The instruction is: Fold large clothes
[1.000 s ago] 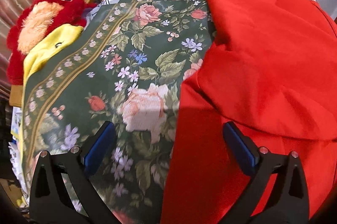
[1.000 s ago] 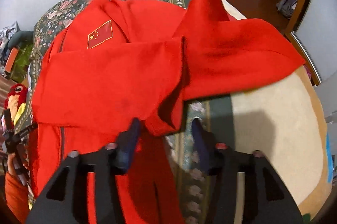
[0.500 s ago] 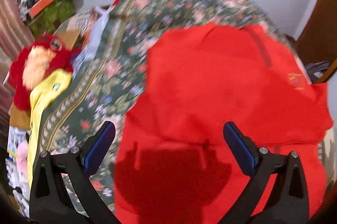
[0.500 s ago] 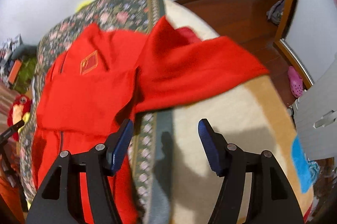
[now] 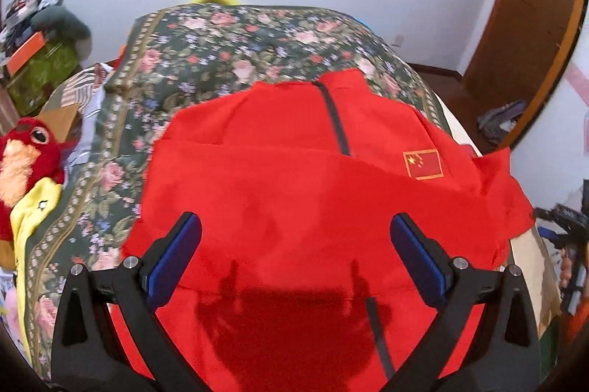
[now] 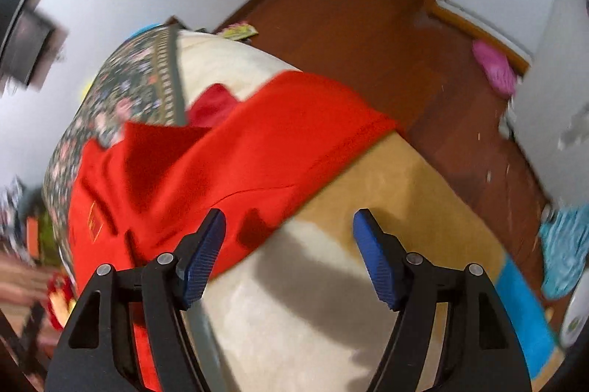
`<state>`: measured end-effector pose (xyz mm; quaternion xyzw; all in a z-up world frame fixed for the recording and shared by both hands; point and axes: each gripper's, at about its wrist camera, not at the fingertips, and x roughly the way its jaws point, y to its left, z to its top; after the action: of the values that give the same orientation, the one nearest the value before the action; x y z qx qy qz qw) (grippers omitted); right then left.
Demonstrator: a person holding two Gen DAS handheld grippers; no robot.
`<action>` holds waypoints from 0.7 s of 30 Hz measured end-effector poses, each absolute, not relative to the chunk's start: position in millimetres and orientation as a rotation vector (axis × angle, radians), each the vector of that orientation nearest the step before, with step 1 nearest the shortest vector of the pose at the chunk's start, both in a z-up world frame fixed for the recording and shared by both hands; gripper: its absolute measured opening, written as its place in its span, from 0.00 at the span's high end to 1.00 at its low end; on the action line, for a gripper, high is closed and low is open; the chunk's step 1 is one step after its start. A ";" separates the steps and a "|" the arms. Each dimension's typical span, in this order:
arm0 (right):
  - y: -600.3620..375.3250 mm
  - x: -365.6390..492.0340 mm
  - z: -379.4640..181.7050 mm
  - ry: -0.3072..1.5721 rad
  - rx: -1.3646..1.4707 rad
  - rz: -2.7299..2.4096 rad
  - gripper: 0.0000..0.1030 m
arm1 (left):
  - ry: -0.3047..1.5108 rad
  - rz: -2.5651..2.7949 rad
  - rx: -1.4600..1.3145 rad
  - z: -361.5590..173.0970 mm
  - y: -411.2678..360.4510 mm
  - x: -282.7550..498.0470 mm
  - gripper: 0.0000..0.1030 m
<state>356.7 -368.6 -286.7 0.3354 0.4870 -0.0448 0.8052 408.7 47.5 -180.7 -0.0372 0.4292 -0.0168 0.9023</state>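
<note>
A large red jacket with a dark zip and a small flag patch lies spread on a bed. One sleeve is folded across its chest. My left gripper hangs above the jacket's lower half, jaws wide open and empty. In the right wrist view the other red sleeve stretches toward the bed's right edge. My right gripper hovers over the cream blanket just below that sleeve. Its jaws are opening and nothing is between them.
A dark floral bedspread covers the bed's left part. A red plush toy and yellow cloth sit at the bed's left side. Brown wooden floor, a pink slipper and a blue mat lie right of the bed.
My left gripper rose and swung from the floral bedspread to above the jacket. My right gripper let go of the folded sleeve's cuff, opened wider and swung right over the cream blanket.
</note>
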 end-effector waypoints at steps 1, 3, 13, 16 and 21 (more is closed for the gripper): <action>-369.9 360.6 -289.6 1.028 0.722 -0.108 0.33 | 0.894 -0.044 -0.072 -183.8 43.0 409.9 0.00; -368.9 370.9 -289.7 1.012 0.703 -0.127 0.32 | 0.901 -0.054 -0.051 -190.5 36.8 411.4 0.00; -376.6 411.0 -301.5 0.990 0.677 -0.258 0.46 | 0.937 -0.046 -0.015 -212.9 33.5 405.6 0.00; -369.6 412.6 -287.8 0.979 0.589 -0.296 0.81 | 0.949 -0.036 -0.024 -216.6 39.0 399.8 0.00; -359.3 403.7 -255.0 0.898 0.588 -0.228 0.93 | 0.939 -0.010 -0.024 -209.7 52.4 387.2 0.00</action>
<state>403.7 -359.3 -255.0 0.2793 0.4268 -0.1082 0.8533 387.2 52.4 -209.7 -0.0116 0.4526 -0.0048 0.8916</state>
